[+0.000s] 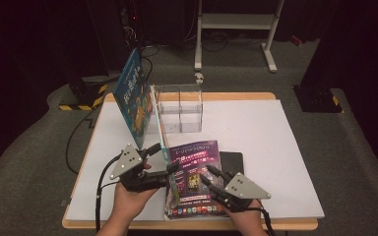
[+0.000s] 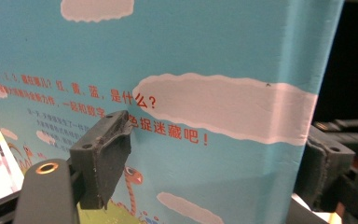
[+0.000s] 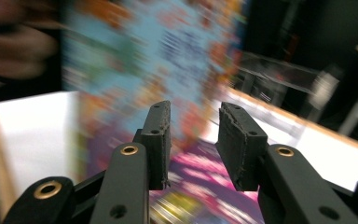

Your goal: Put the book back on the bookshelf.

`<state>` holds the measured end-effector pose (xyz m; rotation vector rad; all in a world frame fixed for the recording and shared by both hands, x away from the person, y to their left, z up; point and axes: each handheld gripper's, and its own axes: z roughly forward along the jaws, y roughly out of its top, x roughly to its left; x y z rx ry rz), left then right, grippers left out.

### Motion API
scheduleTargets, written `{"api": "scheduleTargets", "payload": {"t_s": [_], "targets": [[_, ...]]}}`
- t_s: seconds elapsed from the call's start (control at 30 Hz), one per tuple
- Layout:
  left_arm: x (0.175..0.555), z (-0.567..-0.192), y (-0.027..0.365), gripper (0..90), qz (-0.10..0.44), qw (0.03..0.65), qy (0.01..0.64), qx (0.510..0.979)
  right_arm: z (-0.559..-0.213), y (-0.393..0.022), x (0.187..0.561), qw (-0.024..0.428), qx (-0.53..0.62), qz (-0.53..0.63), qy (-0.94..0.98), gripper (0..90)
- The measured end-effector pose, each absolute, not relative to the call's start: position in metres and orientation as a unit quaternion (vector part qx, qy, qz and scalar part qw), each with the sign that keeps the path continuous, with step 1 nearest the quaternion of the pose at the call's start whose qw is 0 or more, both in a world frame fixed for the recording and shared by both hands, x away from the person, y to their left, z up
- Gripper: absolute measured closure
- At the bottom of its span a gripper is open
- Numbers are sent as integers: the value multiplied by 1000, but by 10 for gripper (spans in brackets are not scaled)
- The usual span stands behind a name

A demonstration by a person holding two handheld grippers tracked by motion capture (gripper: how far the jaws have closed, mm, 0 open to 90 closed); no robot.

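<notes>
Two picture books take up the near left part of the white table (image 1: 256, 147). One is a tall blue children's book with white clouds and red Chinese lettering on its cover (image 2: 205, 93); it stands upright and slightly tilted near the table's left edge (image 1: 134, 93). The left gripper (image 1: 163, 158) straddles this book's lower near edge: in the left gripper view one black jaw lies against the cover on the left and the other sits just past the book's edge on the right, spread wide, so the book is between them, but whether the pads press on it cannot be told. A grey three-cornered plate rides on top of this gripper, and the person's left hand (image 1: 128, 199) holds it from below.

Just right of the standing book, a purple and blue magazine-like book with small pictures along its bottom edge (image 1: 194, 179) lies flat near the front edge of the table. The right gripper (image 1: 209, 176) rests above its right part, jaws parted with nothing between them in the right gripper view, where the background is blurred. A flat black rectangular thing (image 1: 232, 160) lies partly under the purple book's right side.

Behind the blue book stands a clear acrylic holder with two compartments (image 1: 179, 109). Beyond the table, a white metal frame (image 1: 236, 29) stands on grey carpet.
</notes>
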<state>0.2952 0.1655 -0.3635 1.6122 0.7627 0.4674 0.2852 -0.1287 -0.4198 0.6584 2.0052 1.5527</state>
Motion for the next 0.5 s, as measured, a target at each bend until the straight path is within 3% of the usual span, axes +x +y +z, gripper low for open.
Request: {"api": "scheduleTargets", "payload": {"t_s": [0.23,0.5], "targets": [[288,-356,182,348,210,598,330,700,-442,-168,308,246,320,557,726,634],[281,-352,206,457,210,589,339,703,-447,-170,313,242,336,554,722,635]]}}
